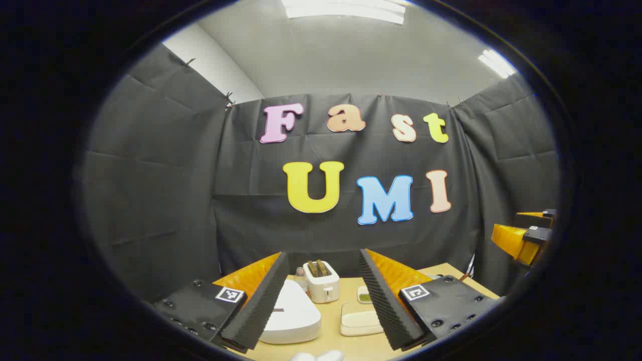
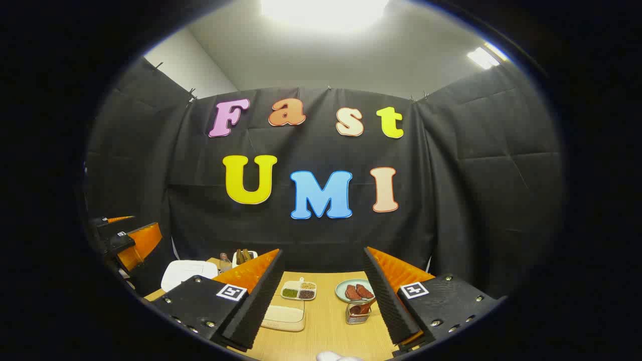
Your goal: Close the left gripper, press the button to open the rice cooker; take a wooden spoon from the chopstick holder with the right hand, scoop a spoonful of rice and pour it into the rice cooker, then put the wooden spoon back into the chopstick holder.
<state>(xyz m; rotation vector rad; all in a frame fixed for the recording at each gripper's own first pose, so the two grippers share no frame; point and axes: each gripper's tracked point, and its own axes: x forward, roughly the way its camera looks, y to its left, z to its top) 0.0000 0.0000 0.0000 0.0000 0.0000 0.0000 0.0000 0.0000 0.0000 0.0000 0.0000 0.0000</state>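
The white rice cooker (image 1: 293, 316) sits with its lid down on the wooden table (image 1: 351, 346), just ahead of my left gripper (image 1: 323, 258), which is open and holds nothing. In the right gripper view the cooker (image 2: 186, 273) lies far left. A metal chopstick holder (image 2: 357, 313) with a wooden spoon (image 2: 365, 306) in it stands right of centre, close to my right gripper (image 2: 323, 253), also open with nothing in it. A shallow cream tray of rice (image 2: 283, 315) lies left of the holder, and in the left gripper view the tray (image 1: 360, 319) is right of the cooker.
A white toaster (image 1: 321, 282) and a small bottle (image 1: 300, 276) stand behind the cooker. A divided dish of grains (image 2: 299, 290) and a plate of reddish pieces (image 2: 354, 290) lie at the table's back. The other gripper (image 1: 524, 235) hangs at the far right.
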